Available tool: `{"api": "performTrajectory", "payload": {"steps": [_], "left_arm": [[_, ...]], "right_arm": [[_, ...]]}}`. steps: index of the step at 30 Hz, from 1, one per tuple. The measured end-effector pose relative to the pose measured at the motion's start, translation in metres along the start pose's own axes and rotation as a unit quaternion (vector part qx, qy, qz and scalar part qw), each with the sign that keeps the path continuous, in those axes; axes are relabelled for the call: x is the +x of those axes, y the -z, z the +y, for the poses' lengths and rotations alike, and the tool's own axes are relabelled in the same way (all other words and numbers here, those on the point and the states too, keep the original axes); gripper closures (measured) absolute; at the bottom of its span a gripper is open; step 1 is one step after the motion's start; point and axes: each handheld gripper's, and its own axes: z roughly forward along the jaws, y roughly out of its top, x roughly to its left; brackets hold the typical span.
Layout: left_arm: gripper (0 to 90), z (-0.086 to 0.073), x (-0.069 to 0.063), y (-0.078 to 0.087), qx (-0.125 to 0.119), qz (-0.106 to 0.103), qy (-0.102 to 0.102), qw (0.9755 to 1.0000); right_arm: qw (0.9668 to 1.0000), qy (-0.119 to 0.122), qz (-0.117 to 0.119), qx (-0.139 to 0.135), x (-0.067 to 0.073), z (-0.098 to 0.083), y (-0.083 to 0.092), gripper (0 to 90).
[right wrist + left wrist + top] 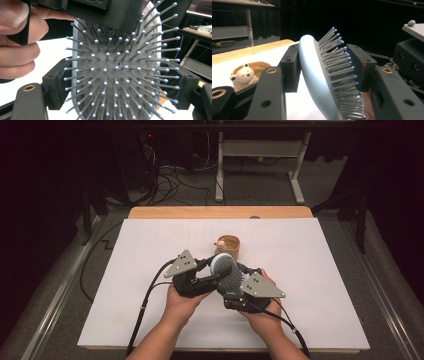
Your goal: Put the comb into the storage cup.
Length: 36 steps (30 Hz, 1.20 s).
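Observation:
A pale blue hairbrush [226, 269] with grey, ball-tipped bristles is held up over the white sheet between both grippers. In the left gripper view, my left gripper [324, 67] has one pad against the hairbrush's [312, 75] smooth back and the other on the bristle tips. In the right gripper view, the bristle face of the hairbrush [117, 75] looks straight at the camera, and my right gripper [120, 85] clamps the head by its two side edges. Seen from the high view, the left gripper [219, 272] and right gripper [233, 281] meet at the brush.
A tan cup [231, 246] with a small white bear figure [219, 243] at its rim stands on the white sheet [310, 270] just beyond the grippers; the bear [243, 73] also appears at the left gripper view's lower left. The wooden table edge [220, 212] lies at the far side.

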Motion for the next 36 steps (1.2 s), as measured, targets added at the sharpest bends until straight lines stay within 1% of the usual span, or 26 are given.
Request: {"api": "performTrajectory", "payload": {"steps": [4,7,11,15,18,24,27,36], "left_arm": [[53.0,0.001,-0.0019,0.0013,-0.004,0.003,-0.003,1.0],[54.3,0.0015,-0.0026,0.0019,-0.008,0.004,-0.002,1.0],[55.7,0.002,-0.0036,0.0021,-0.007,0.007,-0.004,0.9999],[56.2,0.0021,-0.0045,0.0021,-0.008,0.012,-0.005,0.9999],[56.7,0.0029,-0.0048,0.0022,-0.009,0.012,-0.005,0.9999],[57.4,0.004,-0.0061,0.0028,-0.008,0.013,-0.011,0.9998],[57.8,0.005,-0.0068,0.0034,-0.009,0.013,-0.011,0.9998],[58.3,0.0056,-0.0085,0.0039,-0.012,0.014,-0.017,0.9997]], "right_arm": [[1.0,0.005,-0.003,-0.002,0.0007,0.0008,0.0003,20.6],[1.0,0.006,-0.004,-0.003,0.0013,0.0016,0.0008,20.6],[0.9999,0.009,-0.007,-0.006,0.0017,0.002,0.0007,20.5],[1.0,0.003,-0.002,-0.003,0.0011,0.0019,0.0001,20.5],[1.0,0.005,-0.002,-0.004,0.0009,0.0022,0.0001,20.4],[0.9999,0.005,-0.007,-0.005,0.0028,0.0026,-0.0006,20.2],[0.9998,0.011,-0.012,-0.007,0.0036,0.0033,0.0001,20.1],[0.9999,0.006,-0.013,-0.009,0.0044,0.0037,0.0005,19.7]]}}
